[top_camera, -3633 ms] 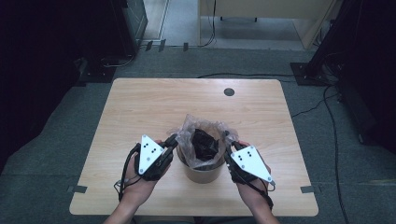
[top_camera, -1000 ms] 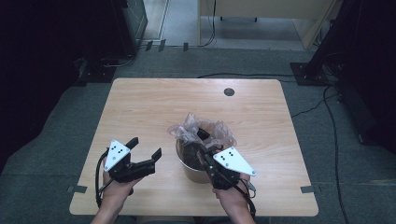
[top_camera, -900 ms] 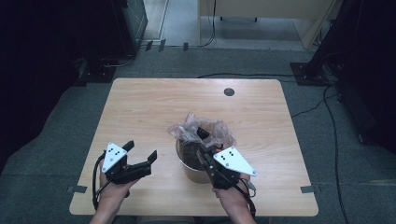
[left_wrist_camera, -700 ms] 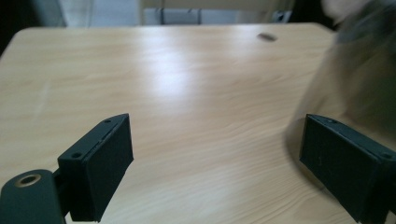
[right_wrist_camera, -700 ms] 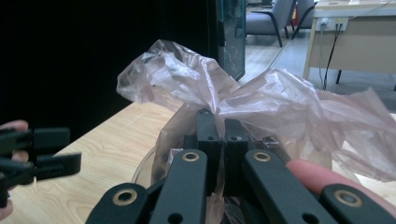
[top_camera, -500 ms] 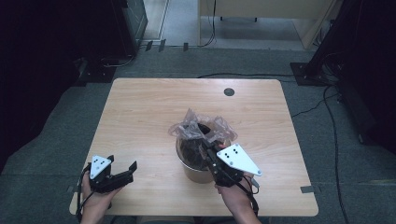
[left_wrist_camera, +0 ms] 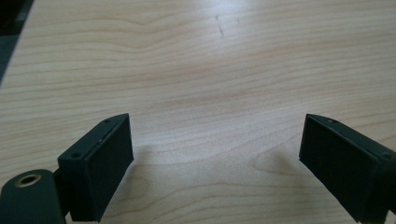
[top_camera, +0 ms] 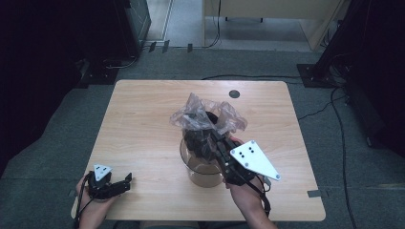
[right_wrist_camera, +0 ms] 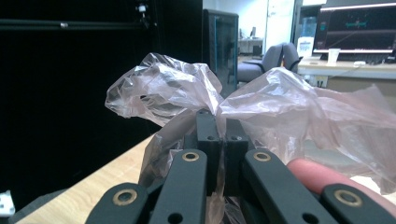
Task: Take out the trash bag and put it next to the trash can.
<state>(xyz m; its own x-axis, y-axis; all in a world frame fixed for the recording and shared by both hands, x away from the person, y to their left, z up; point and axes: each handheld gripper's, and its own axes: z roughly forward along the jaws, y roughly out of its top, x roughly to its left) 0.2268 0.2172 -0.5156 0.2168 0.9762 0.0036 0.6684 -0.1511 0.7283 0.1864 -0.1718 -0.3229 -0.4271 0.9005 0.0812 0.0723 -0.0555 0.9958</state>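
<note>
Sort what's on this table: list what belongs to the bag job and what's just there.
In the job:
- plastic bag, gathered top pinched
- bin it lines
- right gripper, shut on the bag

Just there:
- left gripper, open, over bare table
- table's round dark grommet

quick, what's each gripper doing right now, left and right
Left gripper: open, nothing between its jaws, low over the table.
Right gripper: shut on the plastic bag above the container.
</note>
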